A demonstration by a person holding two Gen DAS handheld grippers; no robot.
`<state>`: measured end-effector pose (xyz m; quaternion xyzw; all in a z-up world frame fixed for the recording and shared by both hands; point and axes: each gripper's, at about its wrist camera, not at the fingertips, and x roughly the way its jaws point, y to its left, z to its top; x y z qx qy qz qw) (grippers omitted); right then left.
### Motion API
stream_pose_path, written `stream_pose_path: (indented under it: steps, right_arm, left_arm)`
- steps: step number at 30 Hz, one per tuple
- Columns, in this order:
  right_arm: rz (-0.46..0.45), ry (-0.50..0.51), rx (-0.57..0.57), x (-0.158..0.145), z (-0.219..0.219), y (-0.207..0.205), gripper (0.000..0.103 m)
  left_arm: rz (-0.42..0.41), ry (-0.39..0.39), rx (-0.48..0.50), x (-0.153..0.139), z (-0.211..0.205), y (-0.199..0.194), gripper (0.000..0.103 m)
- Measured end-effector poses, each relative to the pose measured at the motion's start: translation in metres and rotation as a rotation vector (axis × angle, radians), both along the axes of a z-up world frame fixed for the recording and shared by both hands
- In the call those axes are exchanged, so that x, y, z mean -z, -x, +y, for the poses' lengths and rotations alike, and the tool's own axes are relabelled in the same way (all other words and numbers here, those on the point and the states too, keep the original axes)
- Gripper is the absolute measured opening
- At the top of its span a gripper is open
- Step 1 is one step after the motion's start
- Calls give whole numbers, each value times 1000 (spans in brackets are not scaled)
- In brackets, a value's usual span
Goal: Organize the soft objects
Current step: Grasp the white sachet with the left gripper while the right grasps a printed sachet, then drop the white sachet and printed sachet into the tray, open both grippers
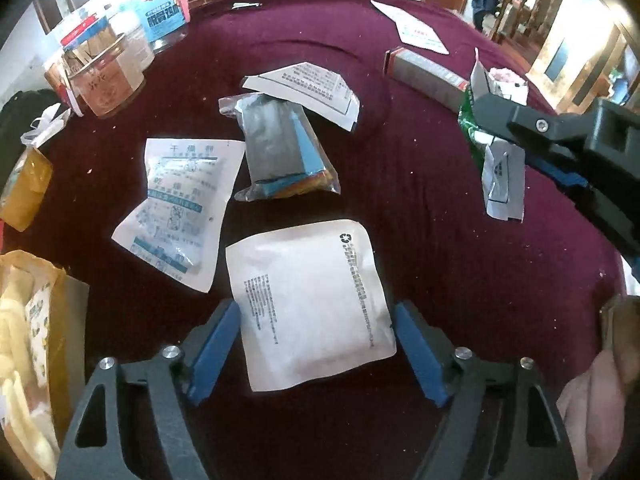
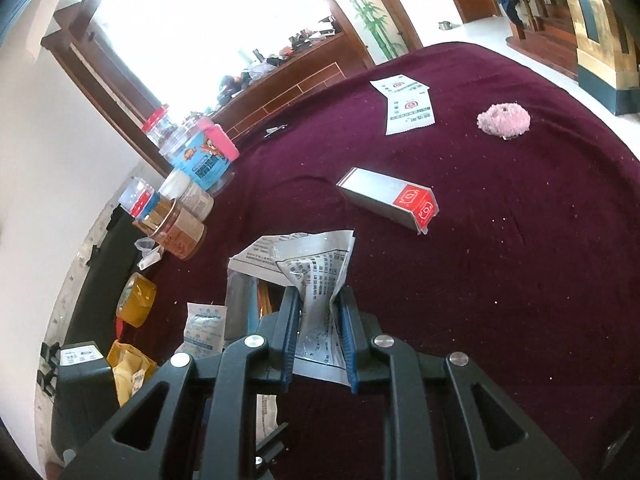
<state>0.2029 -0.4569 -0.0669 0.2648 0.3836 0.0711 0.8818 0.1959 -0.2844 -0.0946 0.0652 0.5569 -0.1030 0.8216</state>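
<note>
Upper left: four lidded jars [image 2: 188,196] clustered, contents unclear. Centre: clear bag [image 1: 286,148] holding dark and blue packs. Left gripper [image 1: 316,344] spread wide around one white pouch [image 1: 310,304]; right gripper [image 2: 318,340] clamped on one crumpled silver packet [image 2: 316,280].

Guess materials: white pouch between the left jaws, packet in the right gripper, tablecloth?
White pouch: matte paper or nonwoven, puffy, printed; unclear which.
Packet: silvery foil or plastic film, judging by sharp crinkles and sheen.
Tablecloth: maroon velvety fabric, fuzzy and lint-speckled.
</note>
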Motion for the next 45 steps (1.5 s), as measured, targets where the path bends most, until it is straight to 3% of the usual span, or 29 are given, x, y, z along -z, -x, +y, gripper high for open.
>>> stream_pose_path:
  steps: [2,5,8,16,22,27,31,36,39,41,45]
  right_arm:
    - [3,1,-1,0,1,1,19]
    - [3,0,1,1,1,1,19]
    - [7,1,-2,1,2,1,19]
    - [12,20,-52,2,14,-1,19]
    - [-8,47,-175,0,42,2,19]
    - [-14,126,-256,3,72,5,19]
    - [-25,167,-282,5,83,11,19]
    - [-67,144,-318,-1,95,23,19]
    - [-77,119,-343,-17,116,38,19]
    - [-95,52,-403,-31,138,55,19]
    - [-162,33,-542,-62,202,94,20]
  left_arm:
    - [-12,-1,8,-3,7,5,60]
    - [-10,8,26,-6,21,10,51]
    - [21,25,32,-8,25,16,49]
    - [57,213,6,-29,53,51,48]
    - [49,313,12,-64,88,94,48]
    - [-11,416,-20,-104,150,128,49]
    - [-62,432,-78,-126,208,142,49]
    - [-127,418,-190,-135,273,137,49]
    - [-140,397,-237,-131,301,125,49]
    - [-132,379,-256,-124,315,115,49]
    - [-91,371,-283,-100,339,88,49]
